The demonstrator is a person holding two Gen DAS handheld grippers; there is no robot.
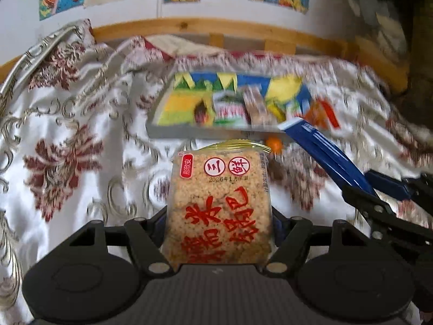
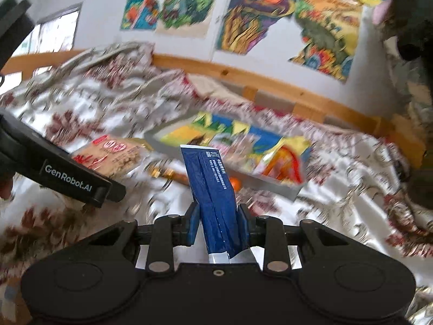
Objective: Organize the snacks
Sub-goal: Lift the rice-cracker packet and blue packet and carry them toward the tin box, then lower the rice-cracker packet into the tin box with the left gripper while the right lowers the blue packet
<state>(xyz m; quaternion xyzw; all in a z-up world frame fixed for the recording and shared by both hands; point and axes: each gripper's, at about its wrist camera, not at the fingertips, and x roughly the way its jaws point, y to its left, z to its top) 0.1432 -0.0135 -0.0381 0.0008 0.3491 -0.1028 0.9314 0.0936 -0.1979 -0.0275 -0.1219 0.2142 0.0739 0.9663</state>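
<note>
— Two packets are up off the white bedspread with dark red flowers [image 1: 67, 124], one in each gripper. What is the biggest thing lying on it?

— That would be the shallow grey tray [image 1: 173, 132] near the wooden bed rail [image 1: 189, 28], holding blurred bright snack wrappers [image 1: 232, 105] in yellow, green and blue

— And the left gripper [image 1: 219, 233]?

— Its jaws stand wide and are clamped on the sides of a clear square packet of golden puffed-rice cake with red lettering [image 1: 220, 203], held upright in front of the tray

— The right gripper [image 2: 217, 228]?

— Jaws set narrower, blue pads [image 2: 193, 223] pressing a slim dark blue sachet with white print [image 2: 213, 195]; it leans towards the tray

— Anything smaller?

— One small orange sweet [image 1: 274, 144] on the bedspread just beside the tray's near edge
</note>
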